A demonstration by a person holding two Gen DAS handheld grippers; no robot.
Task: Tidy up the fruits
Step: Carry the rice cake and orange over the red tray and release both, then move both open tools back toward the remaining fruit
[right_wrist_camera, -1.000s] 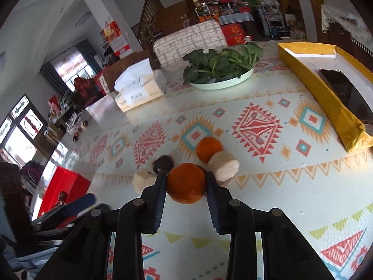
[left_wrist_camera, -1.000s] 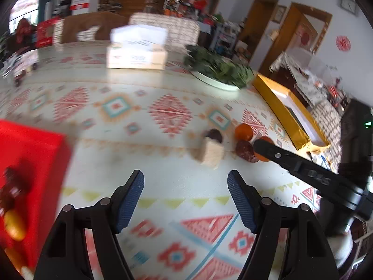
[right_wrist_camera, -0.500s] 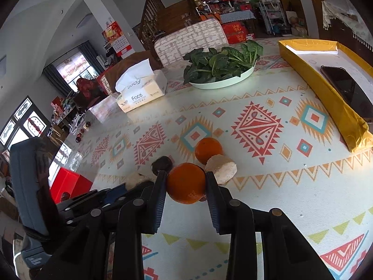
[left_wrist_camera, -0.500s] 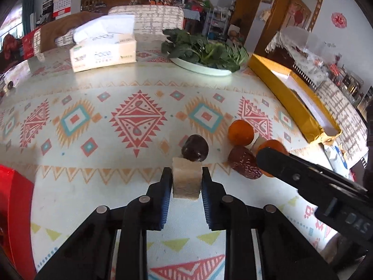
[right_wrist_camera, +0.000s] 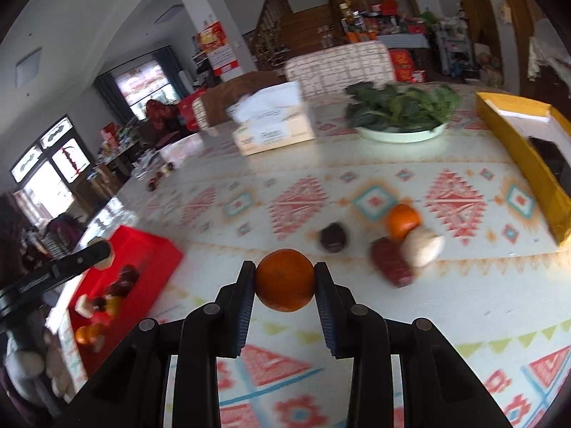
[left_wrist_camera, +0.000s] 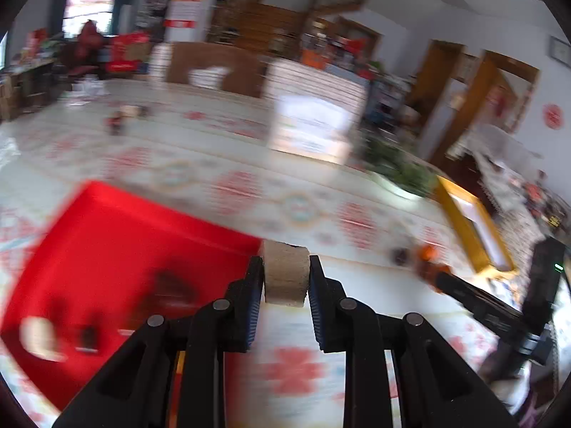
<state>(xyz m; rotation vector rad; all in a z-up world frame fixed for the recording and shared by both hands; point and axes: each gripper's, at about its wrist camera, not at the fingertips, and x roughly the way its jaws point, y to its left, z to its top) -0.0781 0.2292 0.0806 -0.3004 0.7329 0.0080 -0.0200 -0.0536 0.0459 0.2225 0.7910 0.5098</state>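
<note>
Patterned tablecloth; red tray with mixed fruit

Bare patterned tablecloth between red tray and loose fruit cluster; tissue box far behind.

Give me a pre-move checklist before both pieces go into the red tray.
1. Left tongs shut on the tan chunk: ok.
2. Right tongs shut on the orange: ok.
3. Red tray in view, bare floor for more: ok.
4. Tan chunk over the tray: not ok, at its corner.
5. Orange over the tray: not ok, off to its side.
6. Left view sharp: not ok, blurred.
</note>
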